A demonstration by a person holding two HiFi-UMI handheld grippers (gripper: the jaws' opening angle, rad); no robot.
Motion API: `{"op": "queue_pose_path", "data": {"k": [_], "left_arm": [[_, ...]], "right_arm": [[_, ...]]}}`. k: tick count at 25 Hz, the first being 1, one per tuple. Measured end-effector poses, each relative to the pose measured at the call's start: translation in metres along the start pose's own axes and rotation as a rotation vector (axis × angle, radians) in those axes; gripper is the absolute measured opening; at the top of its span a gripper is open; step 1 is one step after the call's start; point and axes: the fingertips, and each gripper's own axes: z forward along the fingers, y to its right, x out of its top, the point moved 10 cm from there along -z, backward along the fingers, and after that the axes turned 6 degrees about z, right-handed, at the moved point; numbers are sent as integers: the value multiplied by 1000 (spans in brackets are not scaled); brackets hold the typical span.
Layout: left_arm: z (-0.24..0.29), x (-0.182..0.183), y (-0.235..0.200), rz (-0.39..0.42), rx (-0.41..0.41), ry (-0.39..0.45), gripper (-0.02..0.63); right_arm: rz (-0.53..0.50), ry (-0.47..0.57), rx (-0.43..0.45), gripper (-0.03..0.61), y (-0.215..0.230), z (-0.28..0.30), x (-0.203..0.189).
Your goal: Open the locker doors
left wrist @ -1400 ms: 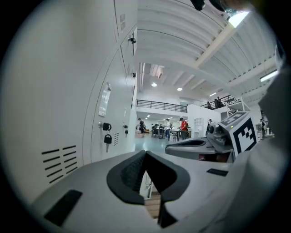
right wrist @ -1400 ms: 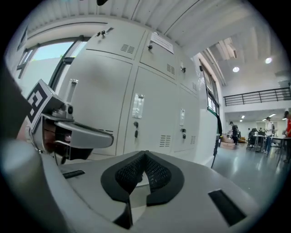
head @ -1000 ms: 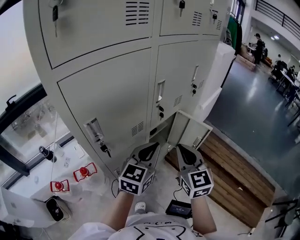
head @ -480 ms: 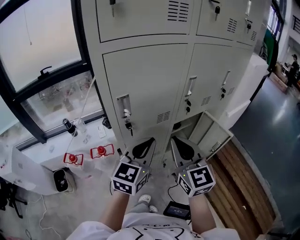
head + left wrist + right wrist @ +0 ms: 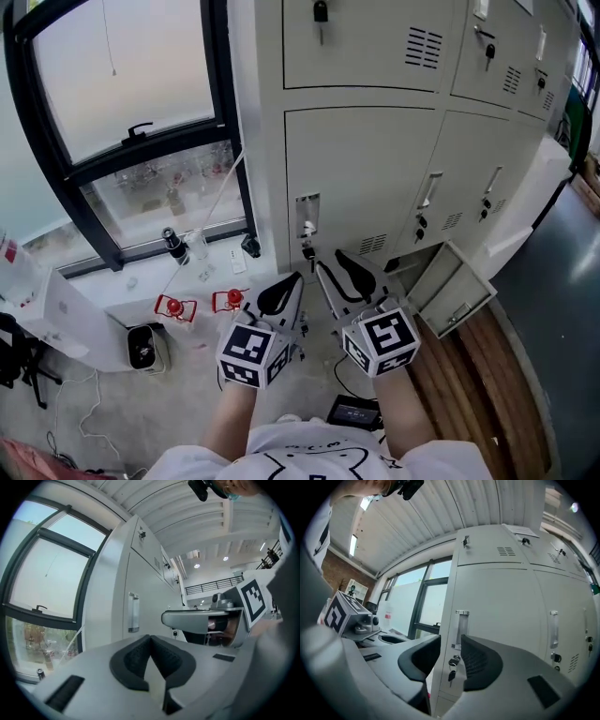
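A bank of grey lockers stands in front of me. The lower left door has a recessed handle with a key hanging in the lock under it. My right gripper points at that handle from a short way off. Its jaws are opening, and nothing is between them; the handle and key show through the gap. My left gripper hovers beside it to the left, shut and empty, with its pads meeting. A small bottom door at the right hangs open.
A black-framed window fills the wall left of the lockers. On the floor below it lie two red clips, a black bin and a white box. A black device with cables lies by my feet.
The view and both grippers have swung left, from the open bottom door to the leftmost lower locker. The right jaws have parted; the left stays shut.
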Motion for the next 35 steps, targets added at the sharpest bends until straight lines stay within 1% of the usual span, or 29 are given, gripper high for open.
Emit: {"op": "queue_pose_path", "data": {"k": [2, 4, 7, 12, 13, 14, 18, 28, 29, 32, 35], "left_arm": [[-8, -1, -12, -10, 26, 2, 20], [-12, -2, -22, -18, 44, 2, 20], [-15, 1, -33, -16, 55, 10, 20], [-17, 4, -45, 0, 46, 21, 20], [-17, 4, -48, -3, 46, 22, 20], [-17, 4, -49, -6, 45, 23, 20], [-19, 2, -56, -23, 49, 31, 20], [-25, 2, -59, -19, 35, 26, 20], [-25, 2, -58, -19, 29, 26, 20], [-20, 1, -54, -17, 4, 24, 20], [-12, 1, -44, -13, -34, 23, 20]], "right_arm": [[-13, -14, 17, 143, -5, 18, 1], [-20, -18, 19, 164, -9, 36, 3], [-29, -19, -7, 169, -11, 59, 8], [-9, -46, -54, 173, -11, 88, 9], [-5, -53, -60, 188, -10, 91, 9], [-1, -60, -60, 201, -10, 94, 8], [17, -69, -51, 222, -13, 100, 7], [96, -42, -62, 222, -19, 74, 12], [96, -45, -74, 213, -19, 70, 14], [67, -76, -130, 139, -20, 56, 19], [47, -108, -162, 132, -21, 41, 23]]}}
